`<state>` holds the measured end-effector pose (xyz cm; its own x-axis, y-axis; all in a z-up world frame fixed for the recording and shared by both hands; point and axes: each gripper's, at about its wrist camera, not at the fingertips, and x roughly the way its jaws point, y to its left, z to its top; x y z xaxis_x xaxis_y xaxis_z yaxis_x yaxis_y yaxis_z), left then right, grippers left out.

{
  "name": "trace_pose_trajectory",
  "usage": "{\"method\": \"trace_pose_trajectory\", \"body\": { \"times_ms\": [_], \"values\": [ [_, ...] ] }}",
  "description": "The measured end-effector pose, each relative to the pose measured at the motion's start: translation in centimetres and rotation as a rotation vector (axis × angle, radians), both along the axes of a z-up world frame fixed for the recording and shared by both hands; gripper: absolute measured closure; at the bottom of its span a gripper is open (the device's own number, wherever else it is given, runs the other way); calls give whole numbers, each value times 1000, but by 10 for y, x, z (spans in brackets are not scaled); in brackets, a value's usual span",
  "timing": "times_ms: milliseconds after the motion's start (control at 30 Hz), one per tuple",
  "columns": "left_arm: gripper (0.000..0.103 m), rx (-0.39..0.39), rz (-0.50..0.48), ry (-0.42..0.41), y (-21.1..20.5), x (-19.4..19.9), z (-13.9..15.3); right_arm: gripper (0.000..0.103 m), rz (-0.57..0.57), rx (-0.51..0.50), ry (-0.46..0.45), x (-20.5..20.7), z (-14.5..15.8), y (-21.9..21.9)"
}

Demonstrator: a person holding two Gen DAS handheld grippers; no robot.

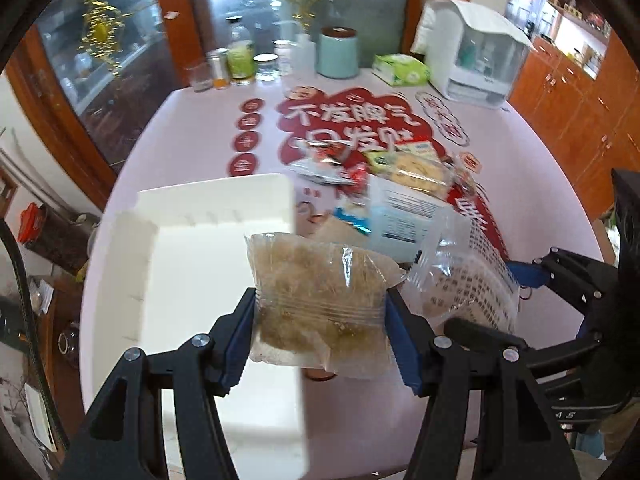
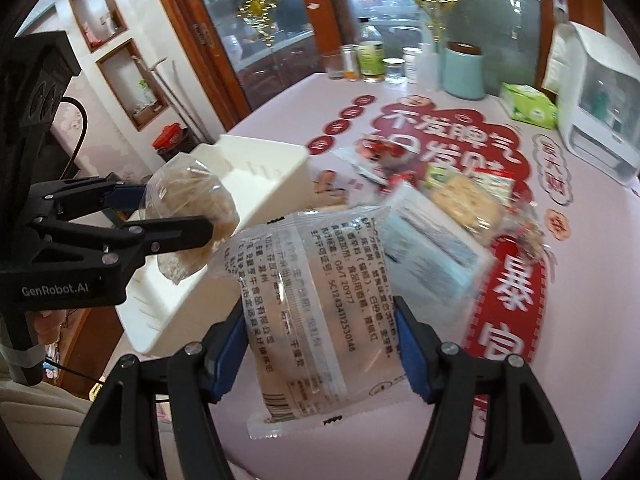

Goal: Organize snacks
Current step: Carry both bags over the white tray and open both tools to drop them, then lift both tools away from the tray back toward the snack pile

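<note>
Two snacks are in the air: the left tool (image 1: pixel 320 316) clamps a clear packet of brown flaky cake (image 1: pixel 316 300) above the empty white plastic bin (image 1: pixel 200 264), and the right tool (image 2: pixel 320 344) clamps a printed clear-wrapped pastry (image 2: pixel 316 304); several wrapped snacks (image 2: pixel 440 208) wait on the pink bench (image 2: pixel 280 116), so sorting has barely begun

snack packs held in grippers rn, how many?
2. A clear pack of brownish crumbly snack in the left gripper, and a printed clear pack in the right gripper. More packs lie loose on the table.
</note>
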<state>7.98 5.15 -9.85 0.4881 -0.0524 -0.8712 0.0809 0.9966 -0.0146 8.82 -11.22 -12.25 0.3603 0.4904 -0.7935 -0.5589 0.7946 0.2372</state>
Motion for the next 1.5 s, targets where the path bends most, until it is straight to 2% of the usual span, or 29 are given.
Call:
{"method": "trace_pose_trajectory", "body": {
  "times_ms": [167,300,600,1033,1233,1333,1400,1433,1500],
  "values": [
    [43,13,69,-20,47,-10,4,35,41,17,0,-6,9,41],
    [43,53,133,-34,84,-17,1,35,68,20,-7,-11,16,76],
    [43,104,216,-65,140,-28,-7,34,77,8,9,-8,15,132],
    [43,124,237,-30,166,-24,-28,34,62,-44,38,4,-7,175],
    [41,132,246,-11,170,-20,-36,32,73,-98,9,7,-14,189],
    [36,145,260,-9,171,-18,-37,31,85,-115,-3,6,-15,194],
    [25,157,270,-17,172,-17,-36,31,94,-113,-21,4,-14,196],
    [16,160,277,-22,173,-17,-35,31,99,-112,-32,3,-12,197],
    [12,161,294,-32,174,-17,-32,31,107,-112,-50,1,-10,198]
  ]
}}
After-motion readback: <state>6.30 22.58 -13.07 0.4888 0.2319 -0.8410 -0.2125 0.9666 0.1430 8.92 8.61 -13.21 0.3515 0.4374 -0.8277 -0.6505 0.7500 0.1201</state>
